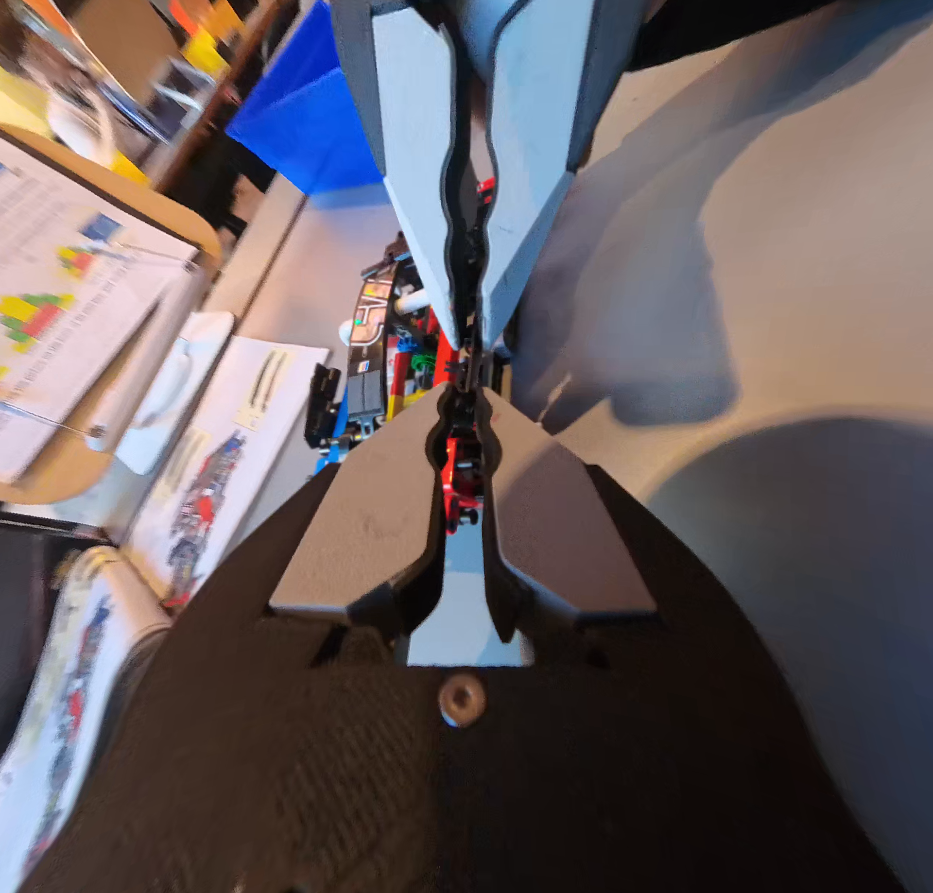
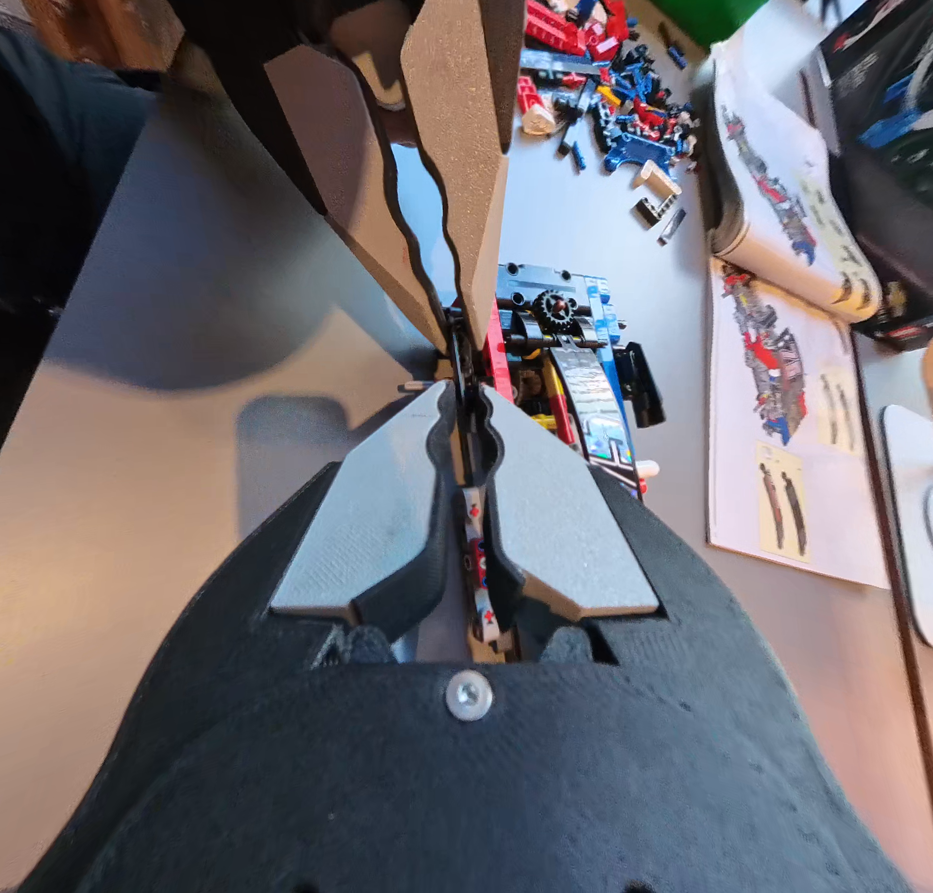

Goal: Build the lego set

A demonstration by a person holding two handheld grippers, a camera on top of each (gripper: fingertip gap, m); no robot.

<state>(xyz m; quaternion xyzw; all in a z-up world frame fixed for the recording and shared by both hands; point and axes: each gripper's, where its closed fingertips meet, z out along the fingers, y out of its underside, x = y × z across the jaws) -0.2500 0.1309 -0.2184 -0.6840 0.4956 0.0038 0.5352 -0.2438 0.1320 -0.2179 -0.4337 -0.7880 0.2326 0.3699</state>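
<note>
My left gripper [image 1: 467,394] is closed on a thin black strip at the near side of the half-built lego car [image 1: 399,364], and my right gripper [image 2: 467,394] pinches the same strip from the opposite end, tips almost meeting. I judge the strip light, stiff and slick, liable to twist or snap off its pins, so the firmer hold is on the red beam [image 2: 497,359] beside it. The car sits on the grey table [image 2: 202,313], just beyond both tips. Farther out lie the loose parts pile [image 2: 611,81] and the open instruction booklet [image 2: 782,414].
</note>
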